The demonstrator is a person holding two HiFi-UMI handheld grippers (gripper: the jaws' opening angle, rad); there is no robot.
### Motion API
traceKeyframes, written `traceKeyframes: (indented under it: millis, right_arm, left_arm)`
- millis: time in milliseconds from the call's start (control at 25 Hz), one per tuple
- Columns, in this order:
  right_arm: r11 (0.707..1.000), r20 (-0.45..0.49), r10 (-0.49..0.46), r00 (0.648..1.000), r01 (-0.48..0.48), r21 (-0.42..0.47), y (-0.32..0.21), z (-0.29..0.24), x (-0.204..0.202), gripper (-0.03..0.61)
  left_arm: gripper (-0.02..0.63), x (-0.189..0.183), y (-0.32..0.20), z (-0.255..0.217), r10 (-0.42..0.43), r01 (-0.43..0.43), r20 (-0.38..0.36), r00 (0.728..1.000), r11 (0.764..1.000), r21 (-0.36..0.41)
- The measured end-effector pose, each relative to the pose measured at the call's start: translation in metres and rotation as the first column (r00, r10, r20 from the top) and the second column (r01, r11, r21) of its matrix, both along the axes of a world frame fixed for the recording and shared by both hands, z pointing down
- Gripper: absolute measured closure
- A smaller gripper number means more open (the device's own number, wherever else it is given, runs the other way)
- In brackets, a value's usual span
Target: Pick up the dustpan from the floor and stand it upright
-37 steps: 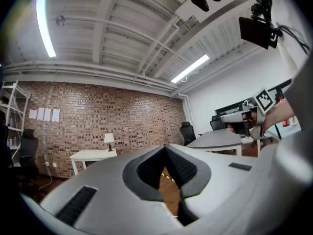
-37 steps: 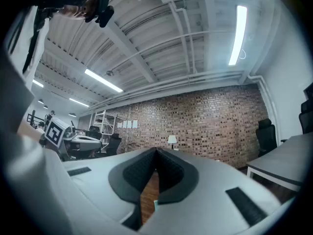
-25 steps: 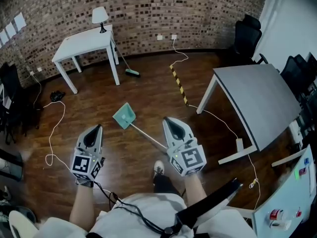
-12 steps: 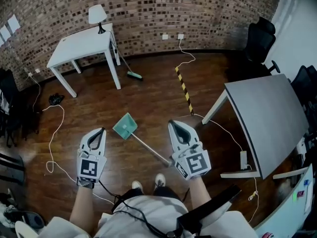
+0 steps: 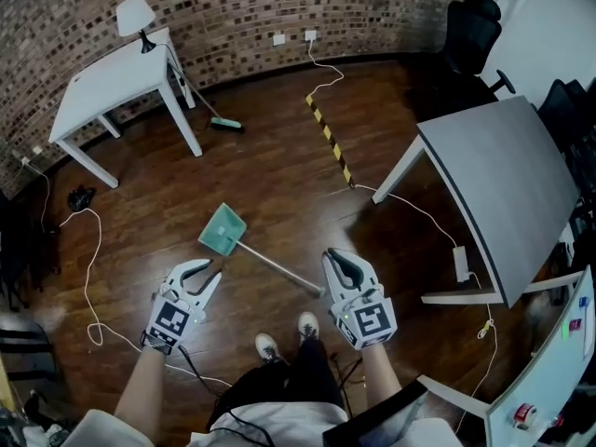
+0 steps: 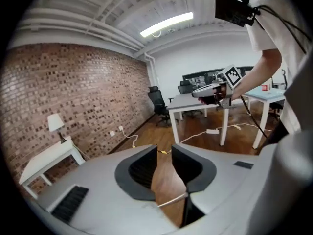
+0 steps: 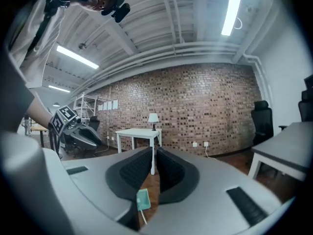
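Note:
A teal dustpan [image 5: 223, 228] lies flat on the wooden floor, and its long metal handle [image 5: 279, 268] runs toward my feet. My left gripper [image 5: 207, 270] hangs low just left of the handle; its jaws are opening and hold nothing. In the left gripper view the handle [image 6: 171, 199] shows on the floor through the gap of that gripper [image 6: 164, 153]. My right gripper [image 5: 335, 257] is beside the handle's near end, its jaws opening by a narrow gap with nothing between them. Past the right gripper [image 7: 154, 153] in its own view, the dustpan [image 7: 143, 199] shows low down.
A white table [image 5: 112, 73] with a lamp stands at the far left, with a broom [image 5: 223, 124] leaning by it. A grey table [image 5: 503, 175] fills the right. Yellow-black tape [image 5: 328, 138] and cables [image 5: 88, 259] lie on the floor. My shoes [image 5: 284, 338] are near the handle's end.
Both grippers have dropped toward the floor and closer to the dustpan's handle as the view tilted down. The left jaws have spread apart; the right jaws have parted slightly.

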State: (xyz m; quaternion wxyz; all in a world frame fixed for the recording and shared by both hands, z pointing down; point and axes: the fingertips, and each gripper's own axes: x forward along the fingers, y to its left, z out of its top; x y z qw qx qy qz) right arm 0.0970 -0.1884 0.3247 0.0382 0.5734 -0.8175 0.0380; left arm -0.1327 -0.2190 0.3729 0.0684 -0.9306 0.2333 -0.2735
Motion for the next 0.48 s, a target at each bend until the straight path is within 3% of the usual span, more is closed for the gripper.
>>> traceKeyframes:
  millis: [80, 240, 360, 480]
  right_arm:
    - [0.995, 0.005, 0.043, 0.999, -0.043, -0.090, 0.005, 0.054, 0.010, 0.483]
    - [0.964, -0.010, 0.084, 0.996, -0.083, -0.253, 0.018, 0.175, 0.027, 0.452]
    - [0.924, -0.021, 0.093, 0.995, -0.094, -0.370, 0.025, 0.269, 0.049, 0.451]
    - [0.871, -0.058, 0.079, 0.995, -0.097, -0.481, 0.032, 0.359, 0.066, 0.409]
  left_arm:
    - [0.500, 0.008, -0.006, 0.042, 0.090, -0.087, 0.045, 0.995, 0.994, -0.061]
    - [0.500, 0.033, -0.022, 0.130, 0.230, -0.210, 0.106, 0.967, 0.962, -0.171]
    - [0.500, 0.057, -0.026, 0.202, 0.286, -0.249, 0.131, 0.949, 0.937, -0.244]
    - [0.500, 0.070, -0.020, 0.283, 0.359, -0.290, 0.205, 0.911, 0.908, -0.301]
